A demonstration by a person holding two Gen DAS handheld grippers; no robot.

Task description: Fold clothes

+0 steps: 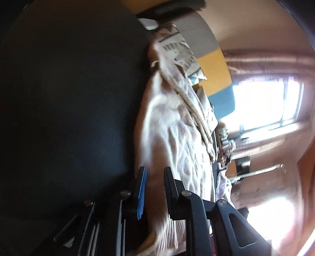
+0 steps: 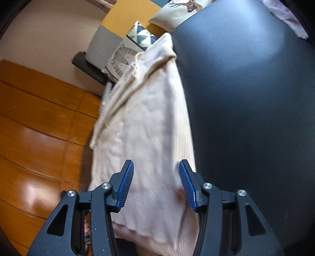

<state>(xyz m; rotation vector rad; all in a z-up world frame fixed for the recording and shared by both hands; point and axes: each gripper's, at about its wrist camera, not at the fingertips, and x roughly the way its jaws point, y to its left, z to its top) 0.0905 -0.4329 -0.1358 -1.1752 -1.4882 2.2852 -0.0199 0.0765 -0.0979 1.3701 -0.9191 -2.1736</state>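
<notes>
A cream knitted sweater lies in a long folded strip along the edge of a dark leather-like surface. My right gripper hovers over its near end, open, blue pads wide apart and clear of the knit. In the blurred left wrist view the same sweater runs away from my left gripper beside the dark surface. Its jaws stand a little apart, with cloth showing in the gap lower down; the pads do not seem to press on it.
Patterned pillows and a deer-print pillow lie at the sweater's far end. A wooden floor borders the surface on the left. A pale lilac garment sits at the far right. A bright window glares.
</notes>
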